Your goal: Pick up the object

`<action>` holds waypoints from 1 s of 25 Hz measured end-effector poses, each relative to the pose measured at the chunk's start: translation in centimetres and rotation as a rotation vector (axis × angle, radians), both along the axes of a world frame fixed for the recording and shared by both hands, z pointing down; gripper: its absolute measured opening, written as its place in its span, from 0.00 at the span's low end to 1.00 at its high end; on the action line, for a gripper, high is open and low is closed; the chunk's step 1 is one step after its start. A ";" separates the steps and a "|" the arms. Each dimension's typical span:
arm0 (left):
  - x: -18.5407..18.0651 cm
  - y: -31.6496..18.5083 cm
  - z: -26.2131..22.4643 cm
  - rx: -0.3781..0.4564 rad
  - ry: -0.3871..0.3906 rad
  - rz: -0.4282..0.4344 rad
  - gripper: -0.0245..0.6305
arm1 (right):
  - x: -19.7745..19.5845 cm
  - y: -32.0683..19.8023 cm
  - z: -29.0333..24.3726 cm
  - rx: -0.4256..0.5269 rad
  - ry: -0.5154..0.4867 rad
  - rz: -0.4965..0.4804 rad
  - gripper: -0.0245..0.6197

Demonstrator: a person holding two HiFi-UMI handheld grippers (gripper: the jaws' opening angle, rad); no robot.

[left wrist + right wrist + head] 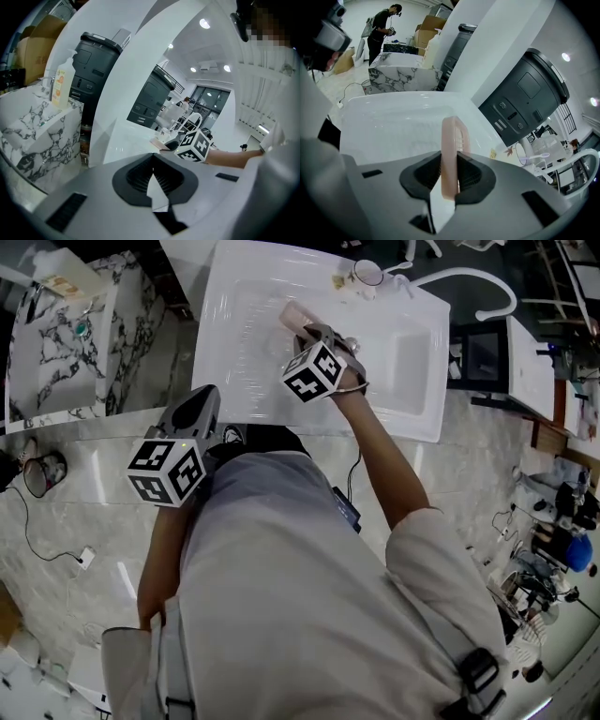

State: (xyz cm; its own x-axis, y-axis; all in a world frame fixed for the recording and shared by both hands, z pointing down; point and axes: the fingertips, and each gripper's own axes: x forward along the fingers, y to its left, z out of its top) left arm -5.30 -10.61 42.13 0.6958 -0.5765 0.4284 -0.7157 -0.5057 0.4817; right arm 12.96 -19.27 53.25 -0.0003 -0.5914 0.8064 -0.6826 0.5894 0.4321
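Clamping pink slotted dish [450,150] over white basin [246,334], right fingers [476,176]; left fingers [133,176] together.

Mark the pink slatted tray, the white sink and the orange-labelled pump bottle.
pink slatted tray [449,140]: right gripper view, upper edge.
white sink [239,362]: head view, bare drainboard.
orange-labelled pump bottle [60,87]: left gripper view, label.

Pink object [450,150]: smooth, matt plastic
Sink [244,352]: glossy white, smooth
Counter [66,348], upper left: polished, veined marble look
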 end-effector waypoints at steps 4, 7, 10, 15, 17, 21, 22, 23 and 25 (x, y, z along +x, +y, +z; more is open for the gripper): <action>-0.1 0.2 -0.2 0.002 0.000 0.000 0.04 | -0.1 0.8 -0.4 -0.002 -0.020 0.015 0.16; -0.4 0.3 -0.1 0.001 0.002 -0.005 0.04 | -0.3 1.3 -0.8 0.010 -0.026 0.015 0.16; -0.6 0.5 0.1 -0.001 -0.003 0.000 0.04 | -0.8 1.8 -1.1 0.023 -0.026 -0.001 0.16; -1.2 0.8 0.0 0.002 -0.005 -0.006 0.04 | -1.5 2.4 -1.6 0.031 -0.062 0.012 0.16; -1.4 0.8 0.0 0.002 -0.004 -0.015 0.04 | -1.7 2.8 -2.0 0.035 -0.082 0.020 0.16; -1.8 0.8 0.0 0.001 0.008 -0.026 0.04 | -2.3 3.6 -2.6 0.039 -0.125 0.042 0.16; -2.0 0.8 0.0 0.002 0.007 -0.029 0.04 | -2.5 3.9 -2.8 0.040 -0.138 0.049 0.16; -2.1 0.8 0.1 0.007 -0.002 -0.031 0.04 | -2.7 4.1 -2.9 0.040 -0.150 0.055 0.16; -2.3 0.8 0.2 0.039 -0.056 -0.024 0.04 | -3.0 4.5 -3.2 0.041 -0.174 0.066 0.16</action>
